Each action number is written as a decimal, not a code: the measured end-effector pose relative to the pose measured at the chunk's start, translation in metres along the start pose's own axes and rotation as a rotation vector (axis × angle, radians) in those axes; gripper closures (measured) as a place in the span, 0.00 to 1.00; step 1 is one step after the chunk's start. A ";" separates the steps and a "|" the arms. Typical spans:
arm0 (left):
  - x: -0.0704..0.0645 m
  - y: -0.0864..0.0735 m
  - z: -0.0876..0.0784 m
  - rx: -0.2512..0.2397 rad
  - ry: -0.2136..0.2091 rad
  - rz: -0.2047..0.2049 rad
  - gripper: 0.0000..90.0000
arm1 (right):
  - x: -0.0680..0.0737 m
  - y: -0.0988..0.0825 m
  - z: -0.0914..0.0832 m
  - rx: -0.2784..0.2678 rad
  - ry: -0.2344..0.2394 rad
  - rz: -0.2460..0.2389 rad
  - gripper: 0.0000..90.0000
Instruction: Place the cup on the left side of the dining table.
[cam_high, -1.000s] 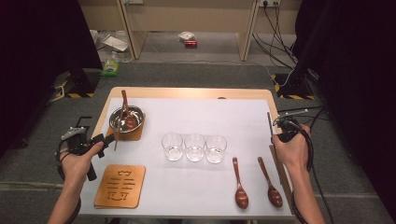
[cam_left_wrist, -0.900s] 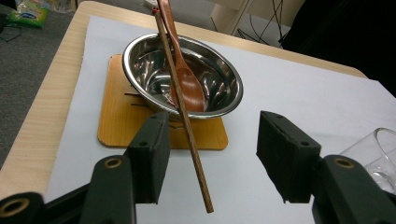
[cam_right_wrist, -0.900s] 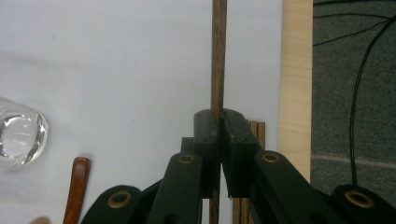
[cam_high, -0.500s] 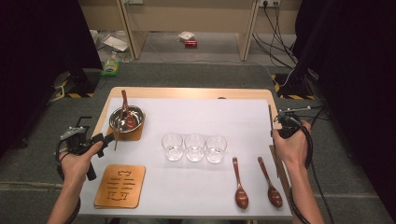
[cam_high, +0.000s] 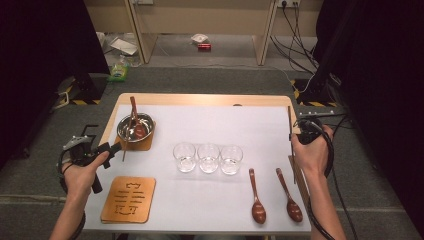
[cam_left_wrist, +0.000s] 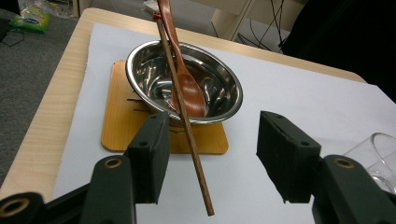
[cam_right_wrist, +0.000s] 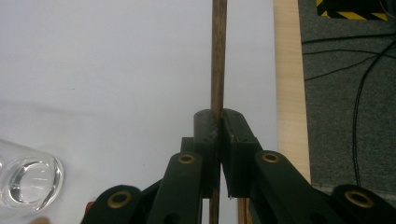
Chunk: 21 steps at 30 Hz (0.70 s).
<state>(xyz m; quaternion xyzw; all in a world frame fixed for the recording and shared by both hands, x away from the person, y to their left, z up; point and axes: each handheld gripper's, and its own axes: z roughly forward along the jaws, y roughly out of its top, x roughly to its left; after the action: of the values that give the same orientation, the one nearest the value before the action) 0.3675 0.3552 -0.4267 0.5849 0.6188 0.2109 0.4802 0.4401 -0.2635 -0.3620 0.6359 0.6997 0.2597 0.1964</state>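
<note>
Right gripper (cam_right_wrist: 218, 122) clamped tight on a chopstick (cam_right_wrist: 218, 56) at the counter's (cam_high: 200, 100) right edge, stick pinched mid-length between the jaws and pointing away over the white sheet (cam_right_wrist: 116, 60). Left gripper (cam_left_wrist: 210, 154) held with jaws spread wide, gripping nothing, a second chopstick (cam_left_wrist: 184, 116) standing between them untouched, leaning from the sheet up across the rim of the steel bowl (cam_left_wrist: 219, 77), beside the spoon (cam_left_wrist: 189, 91) resting inside. Bowl seated on a wooden mat (cam_left_wrist: 119, 126).

Likely trouble: closing off-centre on the leaning stick, tipping it sideways or flicking it off the rim. Possibly nudging the bowl off its mat or rattling the spoon out. On the right, thin round stick apt to swivel or slip in the pinch if swung fast. Nearby glasses (cam_high: 208, 157) at risk from a wide sweep.
</note>
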 end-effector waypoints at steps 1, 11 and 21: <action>0.000 0.000 -0.001 -0.002 0.000 -0.002 0.48 | 0.001 0.001 0.000 -0.004 0.004 0.002 0.95; 0.001 0.001 -0.005 -0.011 0.000 -0.001 0.48 | 0.009 0.009 0.003 -0.039 0.011 -0.004 0.95; -0.002 0.003 -0.007 -0.015 0.000 0.021 0.48 | 0.016 0.018 0.006 -0.078 0.019 -0.017 0.95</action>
<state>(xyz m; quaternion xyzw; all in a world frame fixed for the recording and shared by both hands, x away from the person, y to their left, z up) 0.3630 0.3555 -0.4207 0.5875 0.6112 0.2206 0.4823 0.4559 -0.2460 -0.3544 0.6194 0.6962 0.2910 0.2167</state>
